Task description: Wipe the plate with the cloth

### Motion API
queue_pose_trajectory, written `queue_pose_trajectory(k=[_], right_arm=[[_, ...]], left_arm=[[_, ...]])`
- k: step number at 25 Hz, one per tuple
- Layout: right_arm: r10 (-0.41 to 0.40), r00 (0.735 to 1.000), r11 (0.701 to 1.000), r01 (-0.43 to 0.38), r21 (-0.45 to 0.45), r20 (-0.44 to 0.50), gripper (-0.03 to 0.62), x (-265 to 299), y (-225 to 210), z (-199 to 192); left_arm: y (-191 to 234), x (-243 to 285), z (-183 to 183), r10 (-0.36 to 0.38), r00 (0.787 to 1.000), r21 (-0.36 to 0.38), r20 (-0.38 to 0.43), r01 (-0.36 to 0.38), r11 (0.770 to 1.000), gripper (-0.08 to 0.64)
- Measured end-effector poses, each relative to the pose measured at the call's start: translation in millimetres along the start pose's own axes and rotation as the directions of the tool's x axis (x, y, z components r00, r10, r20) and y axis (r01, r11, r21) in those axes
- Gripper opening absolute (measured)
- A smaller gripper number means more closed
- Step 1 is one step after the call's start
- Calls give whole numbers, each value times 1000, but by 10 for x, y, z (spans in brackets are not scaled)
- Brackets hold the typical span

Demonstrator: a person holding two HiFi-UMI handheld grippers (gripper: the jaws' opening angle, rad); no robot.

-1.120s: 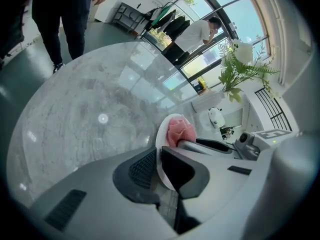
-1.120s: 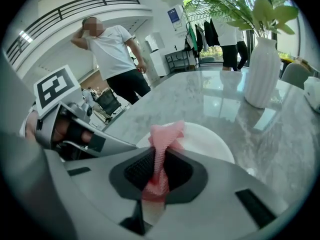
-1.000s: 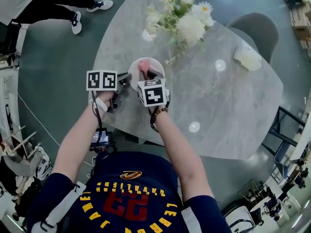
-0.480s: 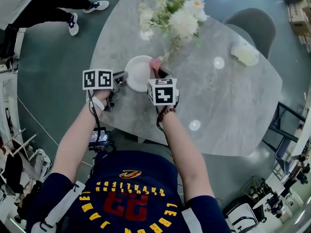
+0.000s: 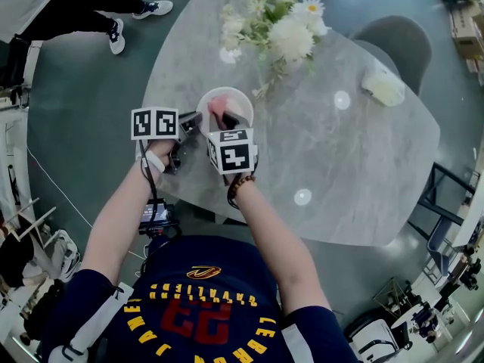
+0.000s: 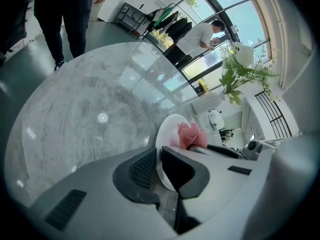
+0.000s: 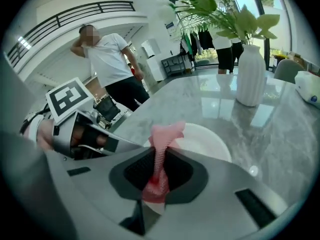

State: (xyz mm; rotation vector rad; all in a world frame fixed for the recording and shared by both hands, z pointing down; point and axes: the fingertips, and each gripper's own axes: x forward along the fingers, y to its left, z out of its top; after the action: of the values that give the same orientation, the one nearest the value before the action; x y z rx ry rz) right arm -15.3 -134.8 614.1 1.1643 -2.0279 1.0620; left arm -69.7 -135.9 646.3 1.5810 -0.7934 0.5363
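Observation:
A small white plate lies on the grey marble table near its left edge. My left gripper is shut on the plate's near-left rim; in the left gripper view the rim sits between the dark pads. My right gripper is shut on a pink cloth and holds it over the plate's middle. In the right gripper view the cloth rises from between the pads, with the plate just behind and the left gripper at the left.
A white vase of white flowers stands behind the plate. A white object lies at the table's far right, beside a grey chair. A person stands on the floor at top left.
The right gripper swept the cloth to the plate's right edge half a second ago and is now back over the plate's middle. The left gripper has kept still on the rim.

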Motion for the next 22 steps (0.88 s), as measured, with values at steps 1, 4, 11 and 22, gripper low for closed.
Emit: queue_pose_trajectory(k=[1, 4, 11, 22], right_arm=[[11, 1000, 1000, -12, -4, -13, 46, 45, 68, -35], [31, 998, 999, -32, -22, -47, 46, 204, 170, -93], [15, 997, 999, -17, -30, -77, 46, 200, 93, -183], [-102, 994, 994, 104, 27, -44, 46, -173, -649, -197]], left_arm=[[3, 0, -17, -1, 1000, -2, -2, 1, 1000, 35], [26, 33, 27, -7, 1000, -5, 5, 7, 1000, 35], [25, 13, -6, -12, 1000, -10, 0, 12, 1000, 35], [18, 14, 22, -14, 1000, -6, -1, 14, 1000, 35]])
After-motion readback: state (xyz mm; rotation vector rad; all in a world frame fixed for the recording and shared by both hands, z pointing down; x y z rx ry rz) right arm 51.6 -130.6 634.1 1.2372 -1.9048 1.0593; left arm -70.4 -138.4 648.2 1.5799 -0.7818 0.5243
